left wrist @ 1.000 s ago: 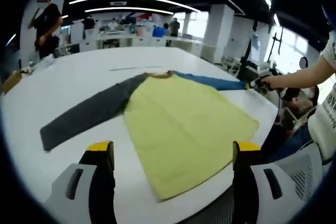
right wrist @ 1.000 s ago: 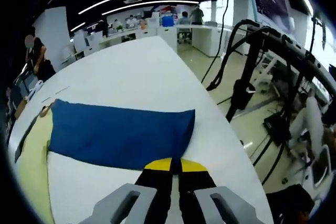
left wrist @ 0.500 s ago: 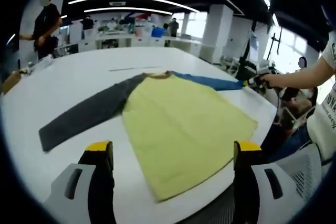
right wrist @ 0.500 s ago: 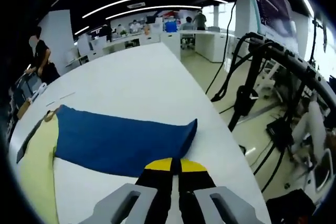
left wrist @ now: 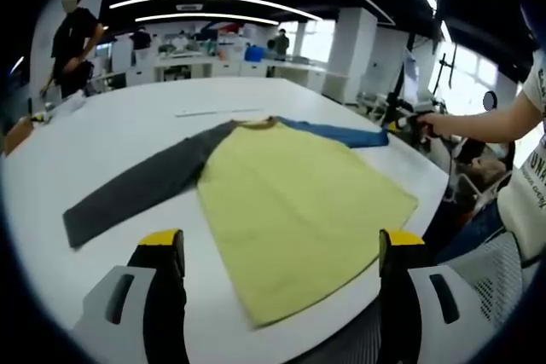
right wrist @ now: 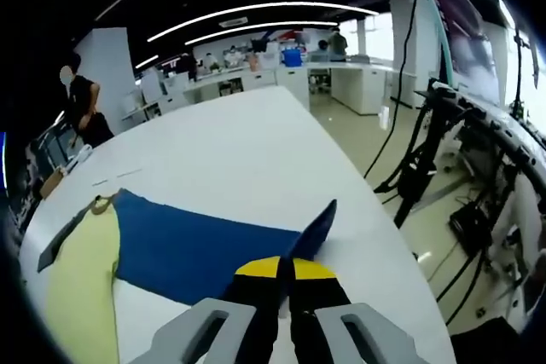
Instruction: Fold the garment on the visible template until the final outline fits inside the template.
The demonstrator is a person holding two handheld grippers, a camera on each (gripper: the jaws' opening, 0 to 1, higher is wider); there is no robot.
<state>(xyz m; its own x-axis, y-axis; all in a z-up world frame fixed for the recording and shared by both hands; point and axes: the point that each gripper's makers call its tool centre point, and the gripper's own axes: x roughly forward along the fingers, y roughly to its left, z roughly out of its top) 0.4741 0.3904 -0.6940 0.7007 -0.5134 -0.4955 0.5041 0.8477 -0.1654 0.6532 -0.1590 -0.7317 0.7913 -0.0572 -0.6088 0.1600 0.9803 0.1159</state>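
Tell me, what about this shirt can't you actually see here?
- Template outline: not discernible on the white table in either view.
- Blue sleeve cuff: right gripper view, hidden behind the shut right tongs.
- Yellow body hem: left gripper view, its near corner droops past the table edge.

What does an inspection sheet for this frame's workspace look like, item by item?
Surface: white table, garment spread flat.
Job's things: shirt with yellow body, grey sleeve, blue sleeve whose cuff end is lifted; template: thin outline mark past the collar, too faint to confirm.
Clutter: small items at the table's far edge, unclear.
Grippers: left gripper open above the hem; right gripper shut on the blue sleeve.
Cables: black cables and stands beside the table.
Surroundings: open office, desks, people standing.
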